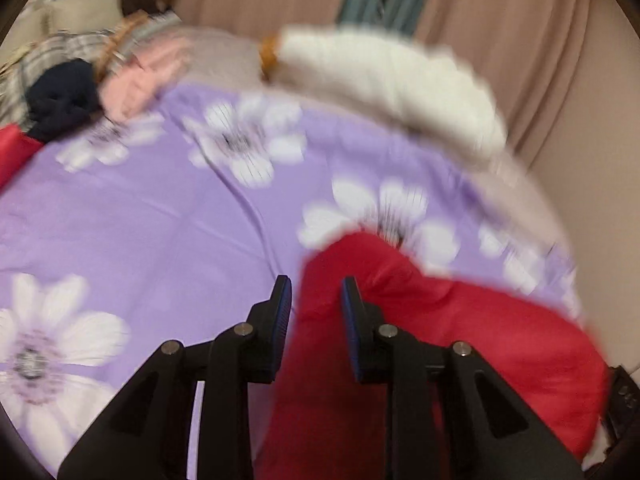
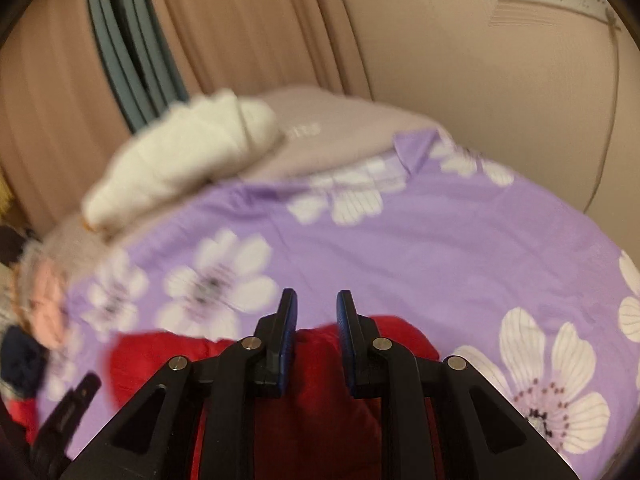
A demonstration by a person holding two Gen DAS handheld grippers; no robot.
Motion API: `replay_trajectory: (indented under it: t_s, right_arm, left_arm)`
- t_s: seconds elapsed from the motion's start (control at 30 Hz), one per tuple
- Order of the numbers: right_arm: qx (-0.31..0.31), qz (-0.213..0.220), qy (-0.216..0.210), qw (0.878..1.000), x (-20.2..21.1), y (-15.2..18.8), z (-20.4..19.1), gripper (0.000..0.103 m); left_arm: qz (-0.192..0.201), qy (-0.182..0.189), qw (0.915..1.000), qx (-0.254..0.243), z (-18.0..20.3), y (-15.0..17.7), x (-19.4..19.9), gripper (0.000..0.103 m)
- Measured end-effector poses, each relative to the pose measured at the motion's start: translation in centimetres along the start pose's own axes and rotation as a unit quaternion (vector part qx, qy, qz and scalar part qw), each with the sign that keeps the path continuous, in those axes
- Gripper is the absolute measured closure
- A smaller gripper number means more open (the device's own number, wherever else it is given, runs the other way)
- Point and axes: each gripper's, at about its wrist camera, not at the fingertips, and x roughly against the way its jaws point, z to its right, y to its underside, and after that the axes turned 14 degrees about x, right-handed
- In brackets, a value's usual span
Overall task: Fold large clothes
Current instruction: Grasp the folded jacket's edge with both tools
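Observation:
A red garment (image 1: 460, 344) lies bunched on a purple bedsheet with white flowers (image 1: 160, 216). In the left wrist view my left gripper (image 1: 316, 284) is open, its fingers set apart above the garment's left edge, with red cloth showing between them. In the right wrist view the same red garment (image 2: 168, 360) lies under my right gripper (image 2: 316, 296), which is open with a gap between the fingers. The left gripper's black body (image 2: 64, 412) shows at the lower left of the right wrist view. Both views are motion-blurred.
A white fluffy bundle (image 1: 392, 80) lies at the bed's far edge, also in the right wrist view (image 2: 180, 160). Pink (image 1: 140, 76), dark navy (image 1: 64, 96) and plaid clothes (image 1: 52, 52) are piled at the far left. Beige curtains (image 1: 540, 40) hang behind the bed.

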Motion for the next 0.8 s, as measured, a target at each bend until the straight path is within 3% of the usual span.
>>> replay_trajectory:
  t_s: [0.03,0.07,0.17,0.33,0.67,0.8]
  right_arm:
    - [0.007,-0.012,0.011,1.0,-1.8,0.8,-0.1,0.084]
    - [0.012,-0.027,0.014,0.999,-3.5,1.6,0.0,0.084]
    - [-0.023,-0.048,-0.016,0.998,-7.5,3.7,1.0,0.084]
    - [0.019,-0.065,0.032,0.997,-9.8,4.3,-0.5,0.084]
    - [0.015,-0.072,0.029,0.997,-11.6,4.5,-0.1,0.084]
    - [0.015,-0.084,0.025,0.996,-11.6,4.2,0.0,0.083]
  left_arm:
    - [-0.054,-0.02,0.9983,-0.009,0.3,1.2,-3.5,0.079]
    - [-0.07,-0.026,0.9972,-0.004,0.2,1.7,-4.9,0.079]
    - [-0.04,-0.022,0.9988,0.019,-0.5,1.9,-5.2,0.079]
    - [0.004,-0.076,0.9969,-0.02,1.0,3.1,-6.0,0.078]
    - [0.003,-0.068,0.9976,-0.013,0.7,3.3,-7.1,0.078]
    - [-0.016,-0.059,0.9981,-0.004,0.5,2.7,-7.0,0.078]
